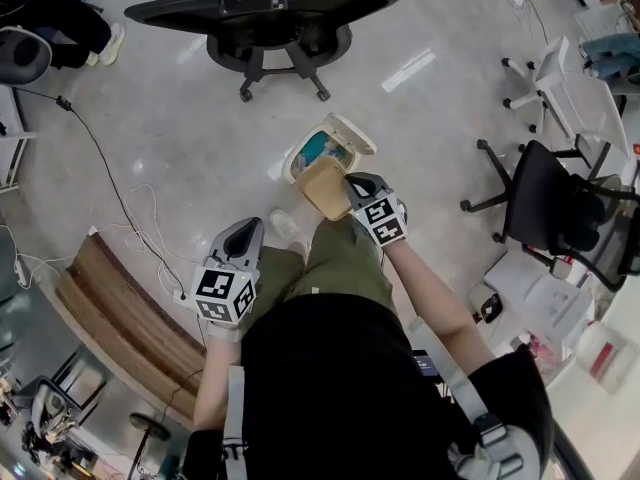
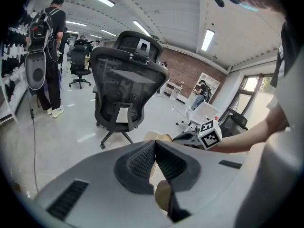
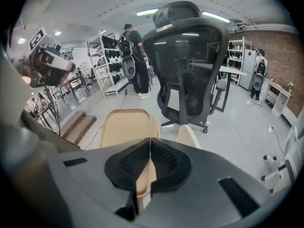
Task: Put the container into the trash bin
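I'm pinching the container (image 1: 325, 190) by its rim in my right gripper (image 1: 352, 182), holding it over the bin (image 1: 347, 134) for dropping (left gripper (image 1: 244, 230) pressed together, empty).

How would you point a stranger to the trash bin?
Find the big black office chair at the top of the head view, then come down the pale floor. The cream trash bin stands there, just beyond the tan container in the right gripper. Its open lid and blue lining set it apart.
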A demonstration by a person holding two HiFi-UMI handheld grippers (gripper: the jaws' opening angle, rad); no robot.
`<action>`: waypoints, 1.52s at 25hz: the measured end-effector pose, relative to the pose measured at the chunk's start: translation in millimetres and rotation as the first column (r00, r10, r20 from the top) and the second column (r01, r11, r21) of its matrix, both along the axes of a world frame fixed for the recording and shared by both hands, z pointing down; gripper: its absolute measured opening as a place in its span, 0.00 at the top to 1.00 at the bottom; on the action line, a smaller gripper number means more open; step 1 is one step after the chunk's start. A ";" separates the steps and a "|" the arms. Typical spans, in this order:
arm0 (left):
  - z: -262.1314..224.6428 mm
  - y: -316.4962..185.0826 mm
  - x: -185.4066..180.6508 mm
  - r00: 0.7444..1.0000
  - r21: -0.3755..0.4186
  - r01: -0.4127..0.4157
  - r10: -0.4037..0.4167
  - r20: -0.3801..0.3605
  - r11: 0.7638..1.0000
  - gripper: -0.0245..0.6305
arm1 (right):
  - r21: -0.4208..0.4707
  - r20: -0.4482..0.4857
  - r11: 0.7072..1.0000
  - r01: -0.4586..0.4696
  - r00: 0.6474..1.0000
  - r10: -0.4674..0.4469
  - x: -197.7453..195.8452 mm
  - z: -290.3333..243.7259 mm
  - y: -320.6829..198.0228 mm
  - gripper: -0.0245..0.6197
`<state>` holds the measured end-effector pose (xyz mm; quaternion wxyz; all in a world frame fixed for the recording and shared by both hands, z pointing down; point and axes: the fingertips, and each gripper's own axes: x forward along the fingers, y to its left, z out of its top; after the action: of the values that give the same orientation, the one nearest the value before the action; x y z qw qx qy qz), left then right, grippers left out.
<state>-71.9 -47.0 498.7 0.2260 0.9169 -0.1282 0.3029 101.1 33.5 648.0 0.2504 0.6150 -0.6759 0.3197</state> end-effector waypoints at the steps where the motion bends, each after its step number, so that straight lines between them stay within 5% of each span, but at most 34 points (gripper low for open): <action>1: 2.7 0.7 -4.0 1.000 -0.002 0.008 -0.008 0.009 1.000 0.95 | -0.008 -0.003 1.000 0.009 1.000 -0.009 -1.3 6.9 -0.8 0.93; 16: 38.3 13.6 -58.5 0.969 -0.073 0.216 -0.205 0.141 0.974 0.95 | -0.173 -0.024 0.967 0.189 0.980 -0.195 -17.4 107.5 -18.7 0.93; 38: 95.4 15.1 -103.6 0.894 -0.139 0.405 -0.360 0.267 0.904 0.95 | -0.366 0.000 0.924 0.108 0.993 -0.116 7.6 234.7 -69.2 0.93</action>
<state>-175.4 -31.9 594.2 0.3515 0.8051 -0.3029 0.3696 108.7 -35.7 882.7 0.3855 0.5214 -0.6361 0.4183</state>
